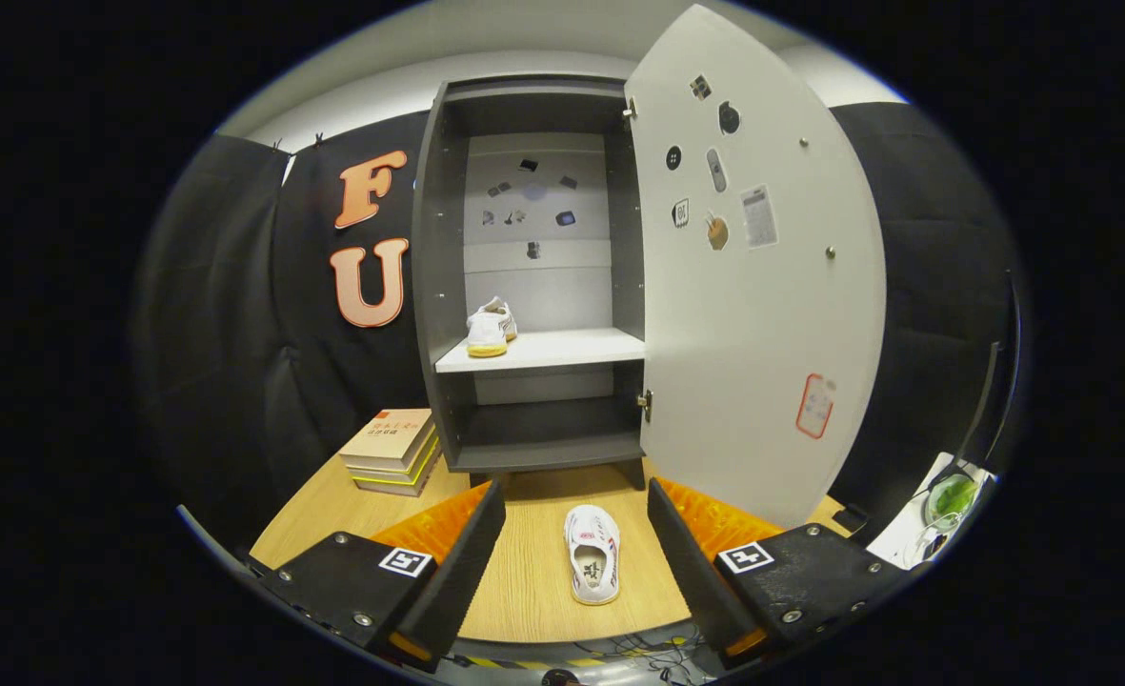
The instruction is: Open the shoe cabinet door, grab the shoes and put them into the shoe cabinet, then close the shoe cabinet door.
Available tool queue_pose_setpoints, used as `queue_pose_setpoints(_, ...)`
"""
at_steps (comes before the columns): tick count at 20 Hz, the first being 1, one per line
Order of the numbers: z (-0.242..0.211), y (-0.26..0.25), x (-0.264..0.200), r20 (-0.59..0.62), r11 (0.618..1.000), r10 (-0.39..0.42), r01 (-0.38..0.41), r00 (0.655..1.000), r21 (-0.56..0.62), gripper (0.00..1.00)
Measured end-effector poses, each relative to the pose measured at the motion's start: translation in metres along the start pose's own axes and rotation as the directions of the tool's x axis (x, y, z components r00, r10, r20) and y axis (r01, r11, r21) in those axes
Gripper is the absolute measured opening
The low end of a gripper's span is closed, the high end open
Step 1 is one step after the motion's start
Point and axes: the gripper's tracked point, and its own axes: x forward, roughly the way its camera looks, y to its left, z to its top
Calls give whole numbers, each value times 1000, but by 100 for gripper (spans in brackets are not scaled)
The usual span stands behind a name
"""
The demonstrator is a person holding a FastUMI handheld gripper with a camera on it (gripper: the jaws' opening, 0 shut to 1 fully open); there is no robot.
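Wooden tabletop (pixel 524 591): my gripper (pixel 576 534) hangs spread wide, 1 white shoe (pixel 592 553) between its fingers, the other shoe (pixel 491 329) on the cabinet shelf (pixel 562 348); door (pixel 762 286) open, its stickers illegible.

1. Dark grey shoe cabinet (pixel 433 286), white door (pixel 762 286) dotted with small stickers.
2. White shelf (pixel 562 348) inside.
3. White shoe (pixel 592 553) lower centre; another white shoe, yellow-soled (pixel 489 329).
4. Light wood-grain table (pixel 524 581).
5. Tan-covered books (pixel 392 448), yellow-edged.
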Motion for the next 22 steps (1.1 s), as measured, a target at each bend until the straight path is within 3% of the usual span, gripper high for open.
queue_pose_setpoints(8,-81,14,66,-118,999,40,-41,992,-5,92)
queue_pose_setpoints(11,-110,14,94,-157,999,37,-33,987,27,79)
queue_pose_setpoints(15,-151,14,129,-213,999,43,-35,976,41,77)
queue_pose_setpoints(22,-230,14,179,-318,997,58,-38,946,68,58)
